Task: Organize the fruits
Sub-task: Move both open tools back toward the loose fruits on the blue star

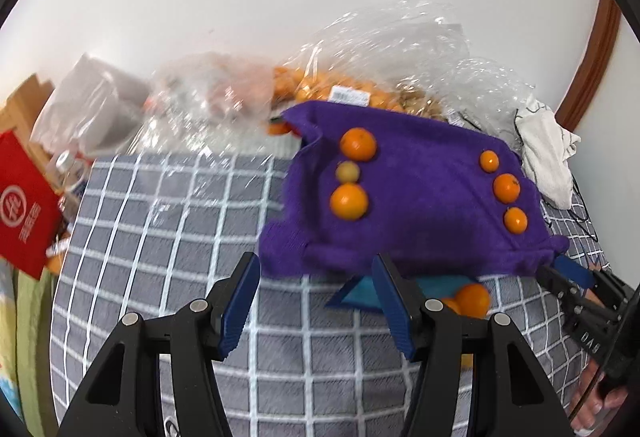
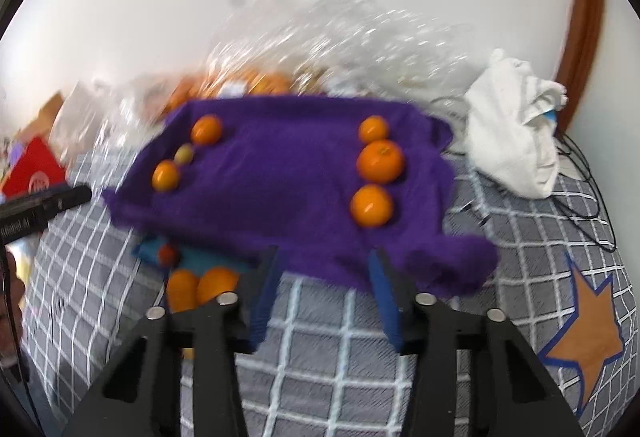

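My left tongs [image 1: 316, 301] fill the bottom of the left view, spread, nothing between the blue pads. My right tongs [image 2: 324, 293] are the same in the right view: spread and empty, tips just short of the cloth's near hem.

The purple cloth [image 1: 420, 197] lies on the checked bedspread [image 1: 168, 237], at about 12 to 1 o'clock from the left tongs and dead 12 from the right. On it sit two rows of fruit running away from me. The left row [image 1: 350, 173], at 12 o'clock from the left tongs, is two oranges with a smaller yellow-green fruit between them. The right row [image 2: 376, 173], at 12 o'clock from the right tongs, is three oranges, nearly touching.

More oranges [image 2: 200, 289] lie off the cloth on the bedspread by a teal scrap [image 1: 360, 295], at 9 o'clock from the right tongs and 3 o'clock from the left. I judge these the ones left to sort; the left tongs look nearer.

The skins are smooth and round; they could roll on the soft bed.
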`<state>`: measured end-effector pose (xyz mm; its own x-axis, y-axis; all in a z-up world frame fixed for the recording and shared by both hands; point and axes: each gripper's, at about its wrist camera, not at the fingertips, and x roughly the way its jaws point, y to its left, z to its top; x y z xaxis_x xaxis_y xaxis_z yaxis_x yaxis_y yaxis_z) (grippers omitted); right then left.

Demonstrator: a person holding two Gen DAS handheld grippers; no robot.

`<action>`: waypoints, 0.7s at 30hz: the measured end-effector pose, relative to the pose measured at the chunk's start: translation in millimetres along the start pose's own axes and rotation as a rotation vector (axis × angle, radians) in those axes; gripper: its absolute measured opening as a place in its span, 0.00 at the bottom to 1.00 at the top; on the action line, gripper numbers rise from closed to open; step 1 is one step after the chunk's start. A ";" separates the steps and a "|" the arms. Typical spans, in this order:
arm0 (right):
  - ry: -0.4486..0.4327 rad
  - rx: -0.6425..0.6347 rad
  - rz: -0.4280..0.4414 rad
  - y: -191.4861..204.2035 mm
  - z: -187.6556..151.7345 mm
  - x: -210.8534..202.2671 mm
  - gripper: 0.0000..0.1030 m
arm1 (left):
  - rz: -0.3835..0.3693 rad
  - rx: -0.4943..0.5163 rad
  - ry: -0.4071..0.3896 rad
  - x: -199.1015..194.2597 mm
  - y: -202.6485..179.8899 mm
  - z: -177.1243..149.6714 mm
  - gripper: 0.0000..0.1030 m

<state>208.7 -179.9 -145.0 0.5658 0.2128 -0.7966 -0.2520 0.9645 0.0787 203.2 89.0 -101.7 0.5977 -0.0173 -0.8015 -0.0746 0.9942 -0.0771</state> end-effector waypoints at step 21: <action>0.095 -0.073 0.120 54.5 -18.2 61.0 0.51 | -0.002 -0.105 0.070 0.3 41.3 -51.4 0.55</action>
<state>215.3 -117.2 -200.3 0.4522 0.3071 -0.8374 -0.3717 0.9183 0.1360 159.2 124.6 -135.5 0.5412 -0.0301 -0.8403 -0.1593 0.9776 -0.1376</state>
